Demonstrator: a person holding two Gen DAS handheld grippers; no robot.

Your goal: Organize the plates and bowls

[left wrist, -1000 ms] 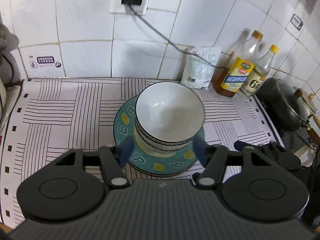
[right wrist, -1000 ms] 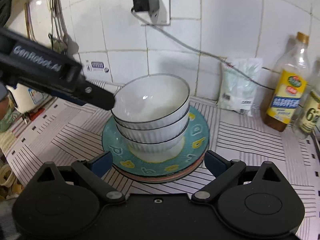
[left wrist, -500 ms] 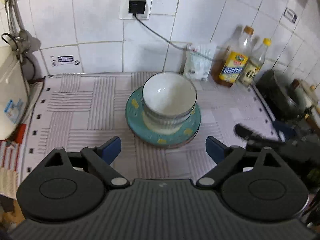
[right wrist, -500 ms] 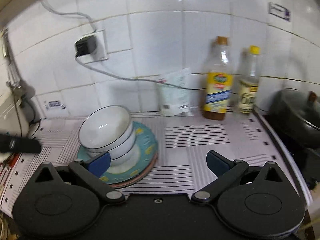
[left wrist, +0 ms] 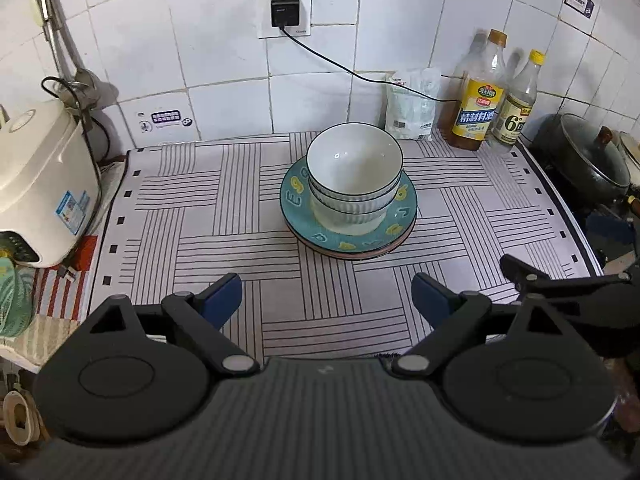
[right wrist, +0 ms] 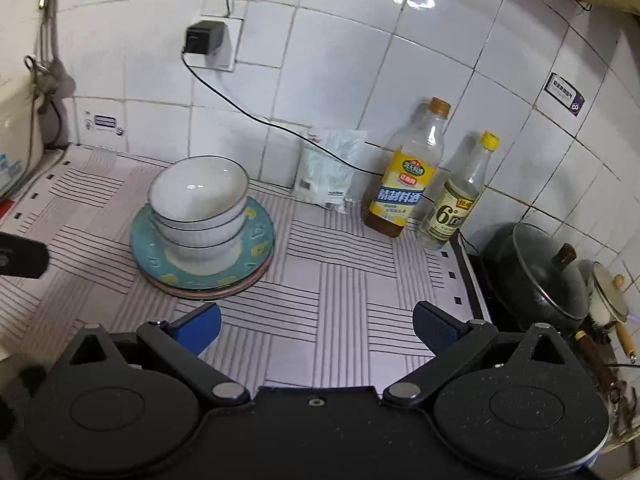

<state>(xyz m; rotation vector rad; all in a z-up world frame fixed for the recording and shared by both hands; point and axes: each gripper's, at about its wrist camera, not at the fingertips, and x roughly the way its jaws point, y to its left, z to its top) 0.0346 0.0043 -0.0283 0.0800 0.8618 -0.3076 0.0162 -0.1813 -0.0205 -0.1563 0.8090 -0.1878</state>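
Three white bowls (left wrist: 354, 172) (right wrist: 198, 204) with dark rims are nested in a stack on a teal plate (left wrist: 298, 210) (right wrist: 256, 240) with yellow letters, which lies on other plates; a pinkish rim shows beneath. The pile stands on a striped mat (left wrist: 200, 216) (right wrist: 340, 280) on the counter. My left gripper (left wrist: 326, 300) is open, empty, and well back from the pile. My right gripper (right wrist: 316, 326) is open too, nothing between its blue pads, with the pile ahead to its left. The right gripper's black arm (left wrist: 560, 284) shows at the right edge of the left wrist view.
Against the tiled wall stand a white bag (left wrist: 412, 106), two bottles (left wrist: 478, 96) (right wrist: 408, 176) and a plugged-in charger (left wrist: 285, 8) with its cable. A white rice cooker (left wrist: 36, 184) sits left of the mat. A black lidded pot (right wrist: 536, 272) sits on the stove at right.
My left gripper, close around the bowl stack a second ago, opened wider and pulled back and up. My right gripper also drew back and swung right, so the pile now lies to its left.
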